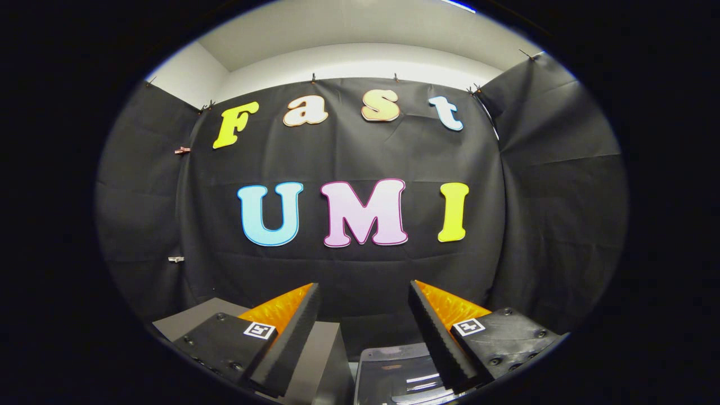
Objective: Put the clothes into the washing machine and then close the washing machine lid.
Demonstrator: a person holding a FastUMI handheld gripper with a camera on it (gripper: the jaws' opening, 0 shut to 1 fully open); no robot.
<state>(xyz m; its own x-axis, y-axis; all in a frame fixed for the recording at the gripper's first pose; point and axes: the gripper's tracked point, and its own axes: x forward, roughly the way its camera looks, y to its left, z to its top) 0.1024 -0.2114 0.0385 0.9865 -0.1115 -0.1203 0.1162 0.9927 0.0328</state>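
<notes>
While the gripper (364, 292) is held level and aimed at the booth wall, the scene reads as follows.

Gripper: its two fingers rise from the lower middle of the frame, one left of centre and one right of centre, spread wide apart with nothing between them.

Fingers: the left finger (292, 332) and the right finger (436, 334) both lean inward toward their tips; neither touches anything.

Washing machine: a grey box-like body (323, 360) sits at the bottom of the frame, below and between the fingers, its left part running under the left finger.

Lid: a dark, glossy, see-through panel (396, 374) lies at the bottom centre of the frame, just right of the grey body and against the base of the right finger; whether it is raised or lying flat cannot be told.

Booth wall: black cloth (349, 152) hangs across the middle of the frame, well beyond the fingertips, with folded side panels at left and right.

Ceiling: a pale band (360, 53) runs along the top of the frame above the cloth.

Clips: small clips (182, 149) hold the cloth at the left side.
</notes>
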